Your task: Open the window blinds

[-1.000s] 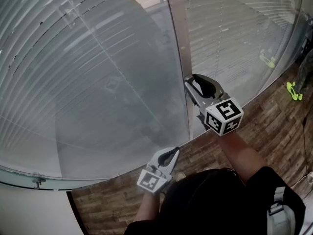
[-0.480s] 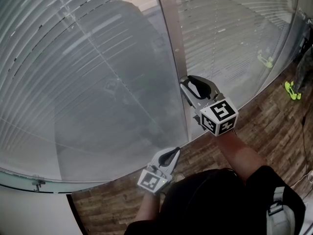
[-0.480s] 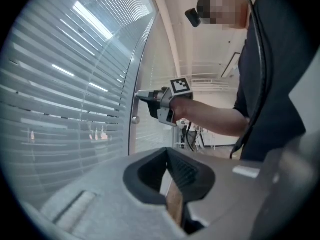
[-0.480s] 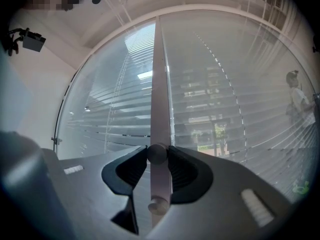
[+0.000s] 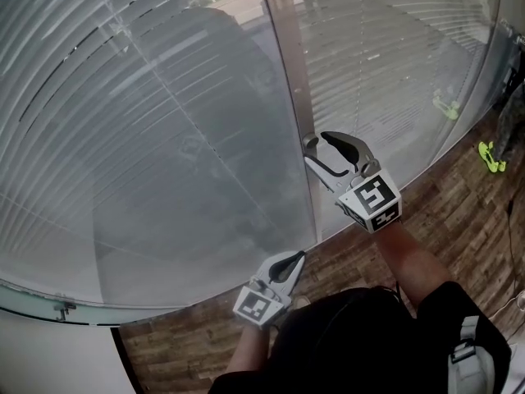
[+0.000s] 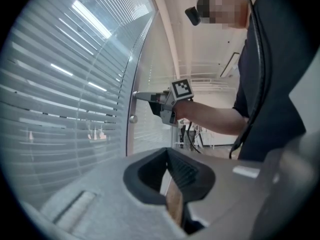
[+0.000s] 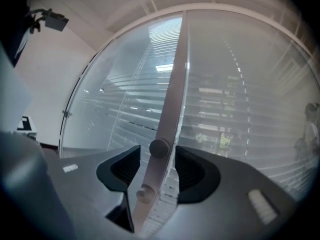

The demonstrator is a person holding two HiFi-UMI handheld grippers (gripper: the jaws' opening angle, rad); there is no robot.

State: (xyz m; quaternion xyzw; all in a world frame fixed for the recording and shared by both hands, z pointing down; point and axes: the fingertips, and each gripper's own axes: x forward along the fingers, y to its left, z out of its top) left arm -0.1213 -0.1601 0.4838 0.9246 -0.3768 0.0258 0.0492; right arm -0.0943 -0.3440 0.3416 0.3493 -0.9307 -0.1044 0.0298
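Observation:
Grey slatted blinds (image 5: 123,97) hang behind the curved glass on both sides of a metal mullion (image 5: 287,72). On the mullion (image 7: 172,84) sit two round knobs. My right gripper (image 5: 317,139) points level at it, and its jaws have just been opening. The upper knob (image 7: 159,147) lies between the jaws of the right gripper (image 7: 157,159) with a gap on each side; the lower knob (image 7: 145,194) is just below. My left gripper (image 5: 289,261) hangs lower, away from the glass, shut and holding nothing. In the left gripper view the left gripper (image 6: 168,156) looks past its jaws at the right gripper (image 6: 137,95).
A wood-pattern floor (image 5: 459,212) runs along the foot of the glass. A bright green object (image 5: 490,154) lies on it at the far right, another green shape (image 5: 445,103) shows at the glass. A small metal bracket (image 5: 64,306) sits at the glass's lower left edge.
The right gripper's jaws, which were shut at the mullion knob, now stand apart, and that gripper has rolled a little. The left gripper has stayed where it was.

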